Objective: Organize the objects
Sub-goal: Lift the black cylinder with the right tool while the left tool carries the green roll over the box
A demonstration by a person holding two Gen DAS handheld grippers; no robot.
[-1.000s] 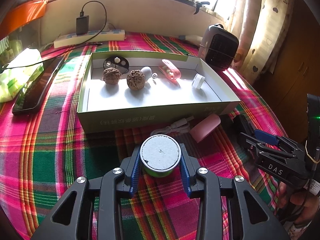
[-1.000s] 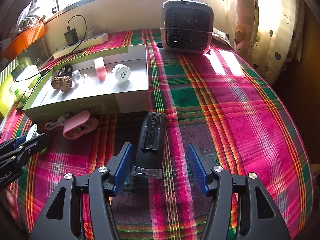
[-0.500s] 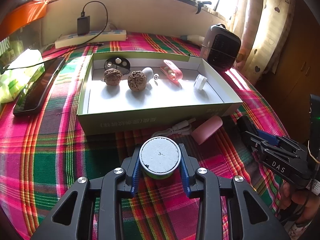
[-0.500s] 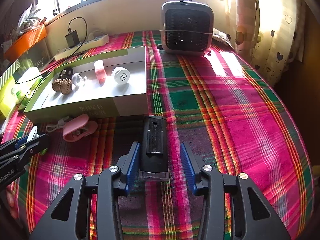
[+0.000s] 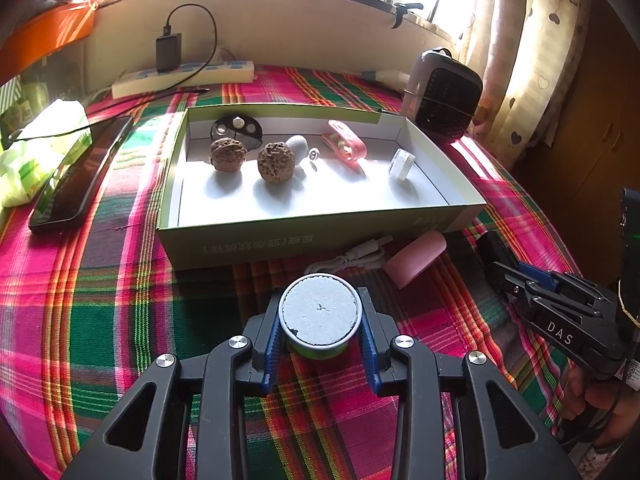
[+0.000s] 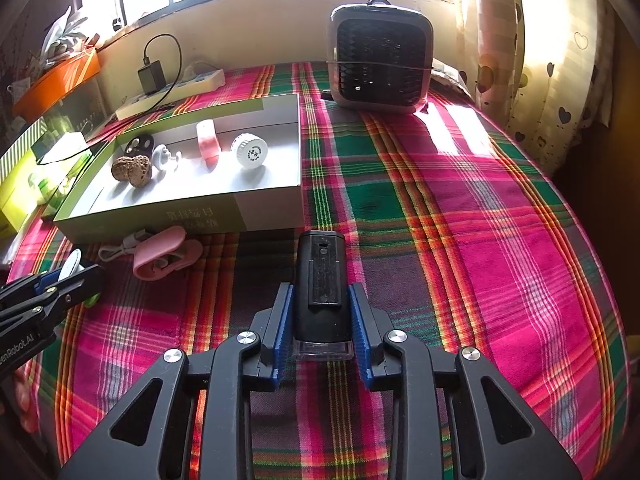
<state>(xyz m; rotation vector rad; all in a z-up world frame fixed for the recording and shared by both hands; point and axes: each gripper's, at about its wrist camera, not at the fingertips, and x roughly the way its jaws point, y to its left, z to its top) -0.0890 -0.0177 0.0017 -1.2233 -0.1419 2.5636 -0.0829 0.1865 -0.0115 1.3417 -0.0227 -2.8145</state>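
Observation:
My left gripper (image 5: 320, 320) is shut on a small round green tin with a grey lid (image 5: 319, 313), just in front of the green-sided open box (image 5: 248, 240). My right gripper (image 6: 320, 316) is shut on a black rectangular device (image 6: 320, 276) that lies on the plaid cloth. The box holds two walnuts (image 5: 276, 162), a white earbud piece (image 5: 298, 145), a pink clip (image 5: 346, 145), a white round cap (image 5: 402, 164) and a black disc (image 5: 236, 128). A pink case (image 5: 416, 256) and a white cable (image 5: 352, 258) lie against the box's front.
A small heater (image 6: 380, 60) stands at the back right. A power strip with a charger (image 5: 184, 76) lies along the back wall. A dark phone (image 5: 80, 172) and green packets (image 5: 24, 160) lie left of the box. The right gripper shows at the left wrist view's right edge (image 5: 560, 312).
My right gripper's fingers have closed from wide open onto the black device. My left gripper has kept its hold on the tin and drawn slightly back from the box.

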